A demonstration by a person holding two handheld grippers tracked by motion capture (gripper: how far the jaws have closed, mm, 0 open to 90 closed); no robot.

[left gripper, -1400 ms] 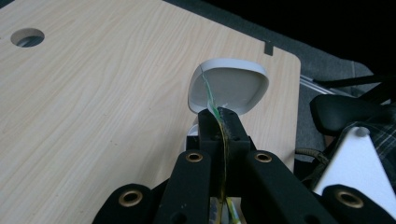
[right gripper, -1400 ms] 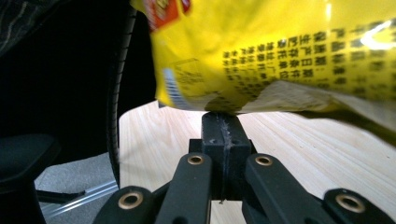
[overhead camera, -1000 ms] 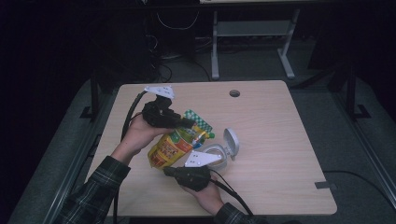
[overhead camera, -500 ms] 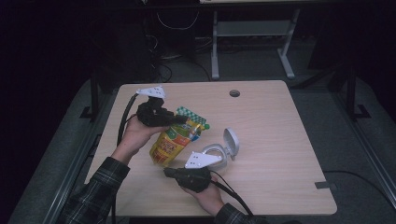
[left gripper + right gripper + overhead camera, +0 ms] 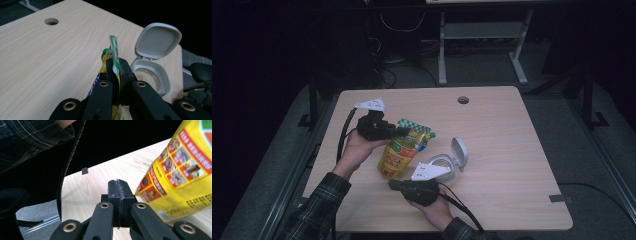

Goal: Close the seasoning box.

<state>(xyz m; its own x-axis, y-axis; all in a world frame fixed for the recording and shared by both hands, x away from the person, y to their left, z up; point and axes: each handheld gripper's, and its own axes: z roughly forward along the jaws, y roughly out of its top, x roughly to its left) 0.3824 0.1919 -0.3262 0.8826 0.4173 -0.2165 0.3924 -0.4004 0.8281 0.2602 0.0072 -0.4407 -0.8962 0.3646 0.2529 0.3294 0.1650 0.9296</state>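
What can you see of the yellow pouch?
The yellow pouch looks like glossy flexible film, printed with food photos, red bands and small text, with a green-and-white checked top seal. It stands tilted, its bottom on or near the table, beside the open white container. The left tool is shut on its top edge; the right tool sits shut beside its lower corner.

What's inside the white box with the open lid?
The white box looks empty, with just a pale shiny bottom. The left hand-held gripper hides its near corner.

A yellow pouch (image 5: 401, 152) with a green-and-white checked top is showing beside a white container (image 5: 451, 161); black left gripper (image 5: 398, 131).
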